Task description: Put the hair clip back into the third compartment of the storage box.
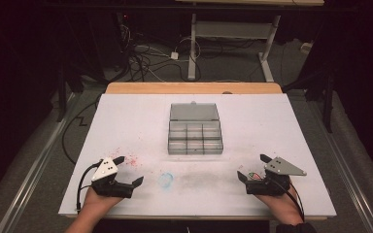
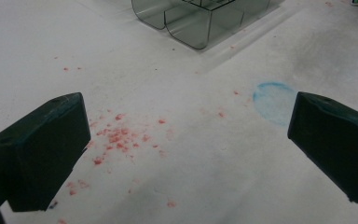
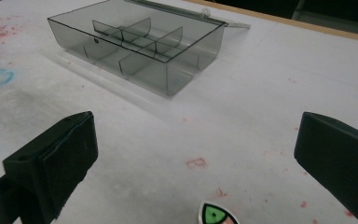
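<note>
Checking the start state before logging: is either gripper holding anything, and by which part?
Nothing is held. The left gripper and the right gripper both stand open on the table, short of the box.

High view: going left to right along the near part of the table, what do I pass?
Left gripper → red specks → blue smudge → right gripper. The clear compartment box sits farther back, between the smudge and the right gripper.

Dark room — cables (image 1: 141, 60) on grey floor (image 1: 223, 73)
</note>
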Demonstrator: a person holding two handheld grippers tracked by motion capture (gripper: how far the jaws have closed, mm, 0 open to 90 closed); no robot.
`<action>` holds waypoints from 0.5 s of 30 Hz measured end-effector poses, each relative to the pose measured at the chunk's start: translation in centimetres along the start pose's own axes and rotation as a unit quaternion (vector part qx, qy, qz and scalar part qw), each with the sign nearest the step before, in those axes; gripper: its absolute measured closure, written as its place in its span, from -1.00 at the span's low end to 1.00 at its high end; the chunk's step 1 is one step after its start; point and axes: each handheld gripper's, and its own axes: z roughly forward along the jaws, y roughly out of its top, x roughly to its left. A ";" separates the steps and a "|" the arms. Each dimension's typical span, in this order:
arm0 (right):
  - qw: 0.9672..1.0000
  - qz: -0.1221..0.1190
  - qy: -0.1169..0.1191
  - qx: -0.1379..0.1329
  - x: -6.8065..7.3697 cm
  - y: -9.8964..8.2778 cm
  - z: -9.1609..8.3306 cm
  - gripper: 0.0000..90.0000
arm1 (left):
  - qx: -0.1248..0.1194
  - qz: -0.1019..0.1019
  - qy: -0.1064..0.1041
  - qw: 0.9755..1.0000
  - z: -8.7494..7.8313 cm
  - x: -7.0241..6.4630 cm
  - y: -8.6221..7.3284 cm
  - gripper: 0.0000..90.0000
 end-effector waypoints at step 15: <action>0.999 0.017 -0.028 0.005 -1.3 -1.3 -2.5 -0.97 | -0.004 -0.014 -0.012 1.000 -0.1 0.4 0.0 -1.00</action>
